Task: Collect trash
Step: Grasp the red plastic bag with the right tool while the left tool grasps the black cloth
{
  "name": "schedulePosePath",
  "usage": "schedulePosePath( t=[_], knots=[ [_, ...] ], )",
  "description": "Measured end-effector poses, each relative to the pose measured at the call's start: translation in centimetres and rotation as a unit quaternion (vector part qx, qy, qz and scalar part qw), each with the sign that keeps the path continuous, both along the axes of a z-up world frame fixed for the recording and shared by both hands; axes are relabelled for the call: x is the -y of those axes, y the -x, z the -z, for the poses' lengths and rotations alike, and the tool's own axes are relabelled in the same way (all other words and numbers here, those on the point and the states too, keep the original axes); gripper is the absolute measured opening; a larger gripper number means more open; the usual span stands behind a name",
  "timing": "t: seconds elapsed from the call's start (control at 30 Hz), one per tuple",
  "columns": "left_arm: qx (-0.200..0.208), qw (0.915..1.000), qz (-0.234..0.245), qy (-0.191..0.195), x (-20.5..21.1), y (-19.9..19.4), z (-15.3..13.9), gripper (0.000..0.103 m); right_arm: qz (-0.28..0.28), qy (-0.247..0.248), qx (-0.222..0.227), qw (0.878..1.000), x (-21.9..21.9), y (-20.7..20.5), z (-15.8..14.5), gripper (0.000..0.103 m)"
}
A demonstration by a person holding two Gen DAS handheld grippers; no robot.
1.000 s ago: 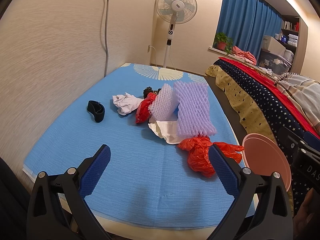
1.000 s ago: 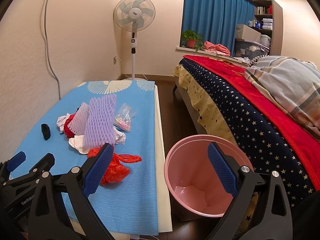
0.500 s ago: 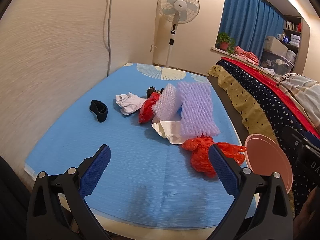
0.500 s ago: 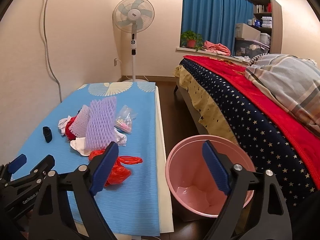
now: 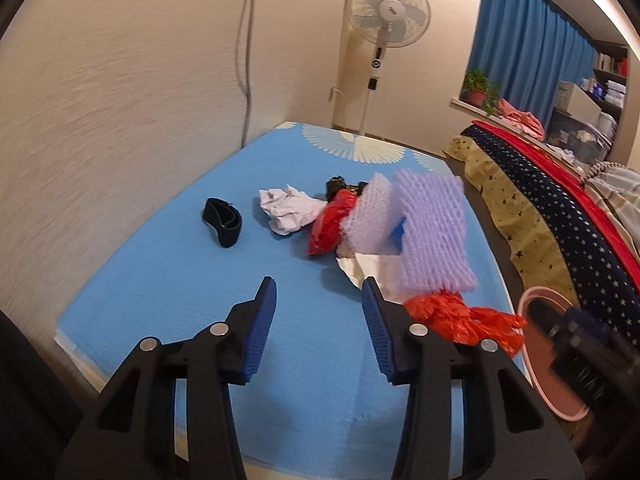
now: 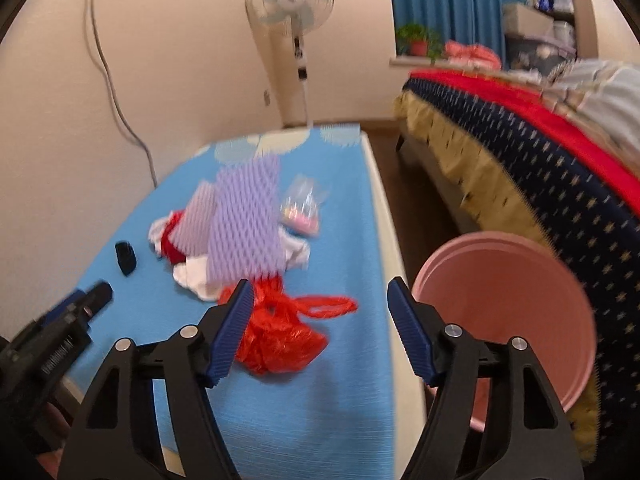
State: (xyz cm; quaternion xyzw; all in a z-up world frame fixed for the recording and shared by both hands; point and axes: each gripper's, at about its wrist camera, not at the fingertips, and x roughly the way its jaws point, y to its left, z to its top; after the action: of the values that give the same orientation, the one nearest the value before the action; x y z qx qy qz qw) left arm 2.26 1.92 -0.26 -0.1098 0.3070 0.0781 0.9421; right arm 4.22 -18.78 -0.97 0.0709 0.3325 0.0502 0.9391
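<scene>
Nothing is judged collected yet. Nearest, the left gripper (image 5: 319, 312) and right gripper (image 6: 320, 318) have just been closing, but both are seen released, with nothing between their jaws. At about three o'clock of the right gripper the pink bin (image 6: 560, 280) stands beside the blue mat (image 6: 340, 400). Just beyond lies the red plastic bag (image 6: 280, 336); farther, at twelve o'clock, the purple foam netting (image 6: 244, 224), white paper (image 5: 286, 210) and black strap (image 5: 222, 222) remain uncollected.
</scene>
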Motion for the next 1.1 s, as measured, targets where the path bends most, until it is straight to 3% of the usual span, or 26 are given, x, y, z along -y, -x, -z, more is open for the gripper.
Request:
schedulePosePath(
  t=[0.27, 0.4, 0.53, 0.63, 0.8, 1.1],
  knots=[
    [-0.010, 0.9983, -0.057, 0.010, -2.7, -2.1, 0.5, 0.044, -0.029, -0.034, -0.073, 0.996, -1.4, -2.3, 3.9, 0.068],
    [-0.008, 0.9943, -0.106, 0.005, -4.3, -3.9, 0.7, 0.044, -0.040, -0.039, -0.078, 0.995, -2.1, -2.6, 4.3, 0.049],
    [-0.017, 0.9897, -0.142, 0.002, -5.6, -5.7, 1.4, 0.044, -0.057, -0.044, -0.082, 0.994, -2.5, -3.1, 4.2, 0.022],
    [-0.029, 0.9857, -0.166, 0.007, -6.7, -7.0, 2.3, 0.044, -0.055, -0.033, -0.075, 0.995, -2.5, -3.0, 3.7, 0.016],
    [-0.039, 0.9779, -0.205, 0.018, -8.9, -9.4, 3.3, 0.044, -0.021, -0.026, -0.061, 0.998, -1.6, -3.0, 3.1, 0.014],
    [-0.067, 0.9732, -0.215, 0.044, -10.2, -11.6, 5.1, 0.044, -0.006, -0.038, -0.072, 0.997, -0.3, -3.6, 3.5, 0.014]
  ],
)
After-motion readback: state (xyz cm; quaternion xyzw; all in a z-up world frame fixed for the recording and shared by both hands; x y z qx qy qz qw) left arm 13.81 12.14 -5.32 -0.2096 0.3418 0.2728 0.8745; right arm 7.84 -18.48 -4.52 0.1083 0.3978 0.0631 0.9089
